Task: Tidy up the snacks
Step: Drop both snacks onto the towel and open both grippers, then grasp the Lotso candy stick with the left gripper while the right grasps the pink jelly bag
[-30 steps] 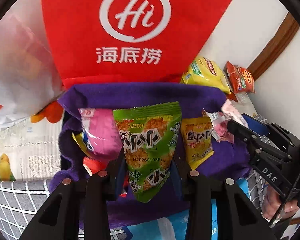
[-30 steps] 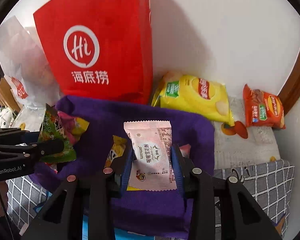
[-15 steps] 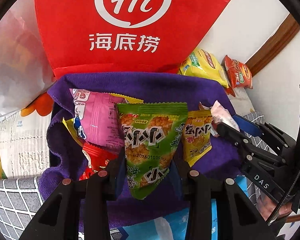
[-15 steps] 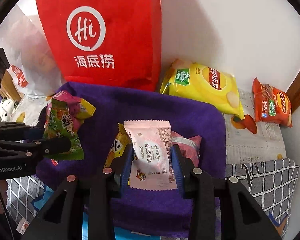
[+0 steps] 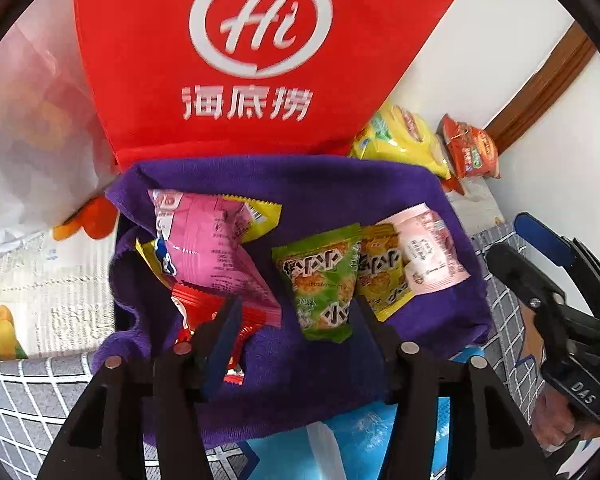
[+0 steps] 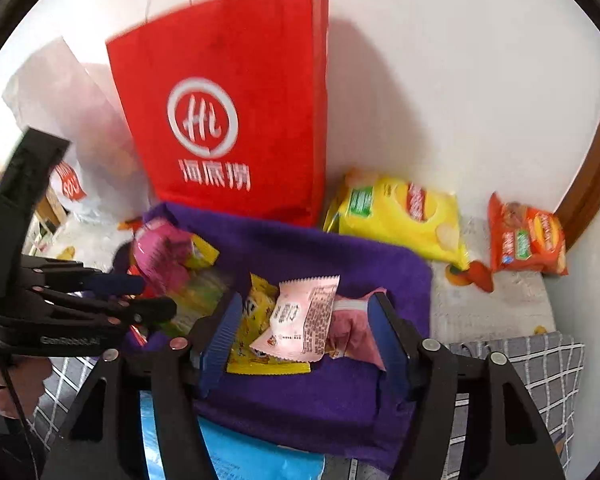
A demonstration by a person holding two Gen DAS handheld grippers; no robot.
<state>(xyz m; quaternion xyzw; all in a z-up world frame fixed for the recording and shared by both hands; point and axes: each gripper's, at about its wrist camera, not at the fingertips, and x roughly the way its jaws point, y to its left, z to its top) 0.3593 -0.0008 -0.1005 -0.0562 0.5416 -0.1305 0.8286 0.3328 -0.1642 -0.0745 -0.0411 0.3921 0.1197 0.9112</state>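
Red paper bag point(image 5: 260, 60): white ring logo with "Hi" inside, three white Chinese characters "海底捞" underneath; same logo and characters on it in the right wrist view point(image 6: 228, 128), blurred there. Right tool point(image 5: 580, 384) body in the left wrist view: white letters "DAS". Left tool point(image 6: 68, 340) body in the right wrist view: "GenRobot.AI", soft but legible. Green snack packet point(image 5: 320, 280): large white-and-black Chinese characters, blurred, cannot read. Pale pink packet point(image 6: 300, 320): Chinese print plus a fine-print block, too small. White plastic bag point(image 6: 66, 186): red tag with white marks, unreadable. Yellow chip bag point(image 6: 400, 216) and orange packet point(image 6: 528, 236): logos present, text not legible.
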